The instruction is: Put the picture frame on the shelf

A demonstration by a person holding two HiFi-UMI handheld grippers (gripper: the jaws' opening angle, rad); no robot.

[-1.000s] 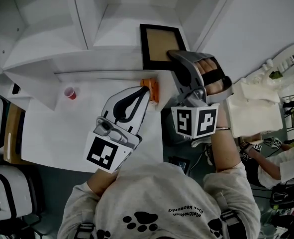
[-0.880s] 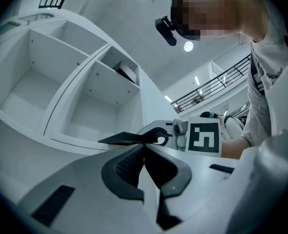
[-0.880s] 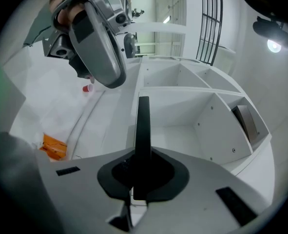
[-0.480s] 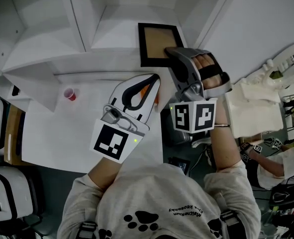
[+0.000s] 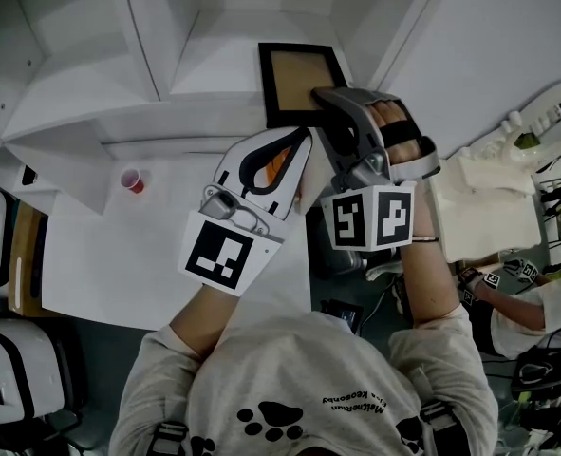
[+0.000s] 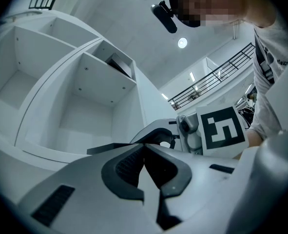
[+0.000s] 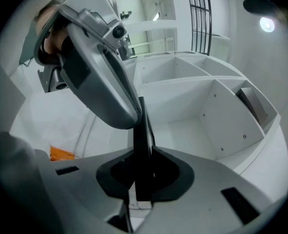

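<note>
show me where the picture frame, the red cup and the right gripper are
picture frame (image 5: 294, 76), head view, on its brown middle panel
red cup (image 5: 134, 179), head view, on its open top
right gripper (image 5: 329, 99), head view, at its tips clamped on the frame's edge

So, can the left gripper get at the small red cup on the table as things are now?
Probably yes. The red cup stands alone on the white table, with bare tabletop between it and the left gripper. The jaws are shut, so they would need to open first.
</note>
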